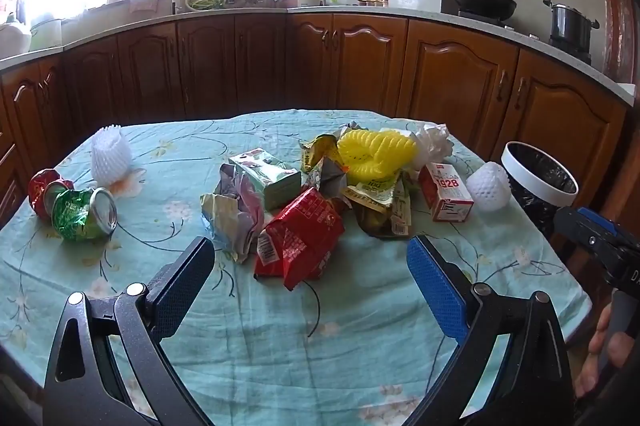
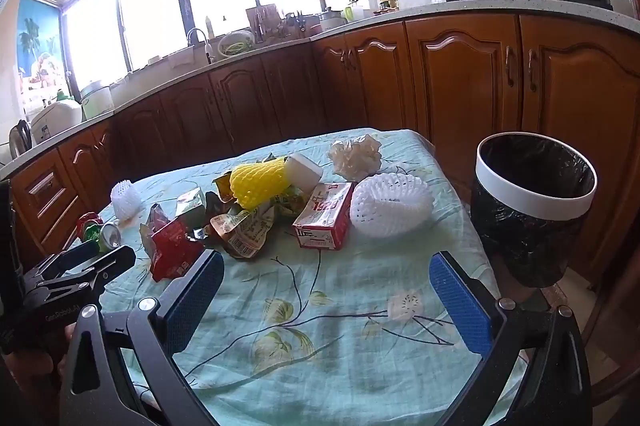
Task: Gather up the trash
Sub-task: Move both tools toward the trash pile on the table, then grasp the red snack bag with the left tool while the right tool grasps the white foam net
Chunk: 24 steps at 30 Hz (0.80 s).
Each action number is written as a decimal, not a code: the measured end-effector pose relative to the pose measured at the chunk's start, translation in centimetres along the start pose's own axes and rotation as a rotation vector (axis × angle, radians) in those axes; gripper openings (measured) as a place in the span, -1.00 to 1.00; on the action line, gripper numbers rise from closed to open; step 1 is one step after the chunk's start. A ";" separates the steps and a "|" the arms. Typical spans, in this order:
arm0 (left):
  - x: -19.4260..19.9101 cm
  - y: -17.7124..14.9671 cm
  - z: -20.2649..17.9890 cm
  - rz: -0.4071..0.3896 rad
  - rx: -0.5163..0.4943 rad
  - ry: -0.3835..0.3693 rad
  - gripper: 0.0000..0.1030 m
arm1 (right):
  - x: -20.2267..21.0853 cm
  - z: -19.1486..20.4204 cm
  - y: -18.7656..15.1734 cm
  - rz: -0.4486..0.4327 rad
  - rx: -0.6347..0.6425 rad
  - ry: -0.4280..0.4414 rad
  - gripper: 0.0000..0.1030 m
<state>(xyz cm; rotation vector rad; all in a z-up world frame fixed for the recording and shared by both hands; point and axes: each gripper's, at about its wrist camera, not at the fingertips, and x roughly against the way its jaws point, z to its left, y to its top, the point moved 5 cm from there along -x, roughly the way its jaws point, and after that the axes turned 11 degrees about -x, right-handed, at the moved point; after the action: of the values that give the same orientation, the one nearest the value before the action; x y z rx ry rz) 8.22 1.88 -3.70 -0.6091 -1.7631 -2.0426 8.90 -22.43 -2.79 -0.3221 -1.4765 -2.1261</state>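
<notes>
Beside table edge [image 2: 460, 194]: bin [image 2: 534, 186], tools wide.

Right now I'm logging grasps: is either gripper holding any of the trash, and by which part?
Nothing is held. The left gripper and right gripper are both open above the tablecloth, short of the trash.

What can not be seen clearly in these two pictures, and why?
- Inside of the trash bin: both views, hidden by its rim and dark liner.
- Print on the red wrapper: left wrist view, crumpled and too small.
- Crushed cans: right wrist view, partly behind the left gripper.
- Table's near edge: both views, covered by the gripper frames.
</notes>
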 end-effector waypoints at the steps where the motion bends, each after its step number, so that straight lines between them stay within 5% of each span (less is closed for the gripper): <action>1: -0.4 0.2 0.1 0.011 -0.008 0.002 0.92 | -0.3 -0.1 0.2 0.003 0.007 -0.004 0.98; 17: -7.0 1.6 0.4 0.165 -0.075 -0.032 0.79 | -7.0 -4.6 3.5 0.181 -0.077 -0.098 0.73; 24: -8.7 1.1 -0.5 0.214 -0.096 -0.079 0.39 | -10.3 -5.6 4.0 0.234 -0.118 -0.084 0.63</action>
<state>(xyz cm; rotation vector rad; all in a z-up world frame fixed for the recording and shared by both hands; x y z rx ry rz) 16.04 1.24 -7.55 -0.8788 -1.5727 -1.9868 20.25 -25.72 -6.63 -0.6044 -1.2911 -2.0345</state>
